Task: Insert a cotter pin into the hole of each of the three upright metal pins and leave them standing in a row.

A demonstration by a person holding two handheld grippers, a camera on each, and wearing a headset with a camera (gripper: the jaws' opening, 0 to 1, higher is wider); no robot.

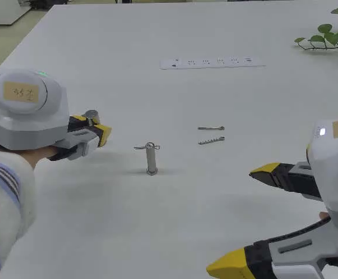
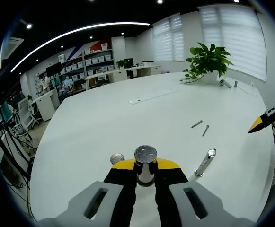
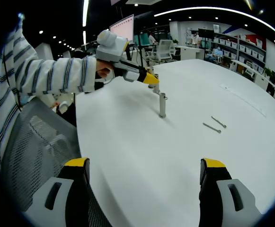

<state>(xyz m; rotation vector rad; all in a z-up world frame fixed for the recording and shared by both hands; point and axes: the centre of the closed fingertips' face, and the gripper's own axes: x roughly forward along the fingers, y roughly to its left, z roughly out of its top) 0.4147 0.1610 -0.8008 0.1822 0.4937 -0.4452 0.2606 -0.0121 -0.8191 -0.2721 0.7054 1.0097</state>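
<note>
In the left gripper view, a second pin head (image 2: 117,158) is half hidden behind one jaw, and its shaft cannot be made out. The left gripper (image 2: 146,166) is clamped on a grey metal pin (image 2: 146,155) with a flat round head. One upright pin (image 1: 151,158) is seen standing mid-bench (image 1: 157,232), with a cotter pin (image 1: 147,147) through its top. Two more are laid to its right: a farther cotter pin (image 1: 210,128) and a nearer cotter pin (image 1: 211,140). The right gripper (image 1: 231,221), cut off at the frame edge, is held with its jaws wide apart.

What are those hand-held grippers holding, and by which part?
The left hand-held gripper clamps a metal pin by its shaft, just under the round head. The right hand-held gripper is open, holding nothing.
</note>
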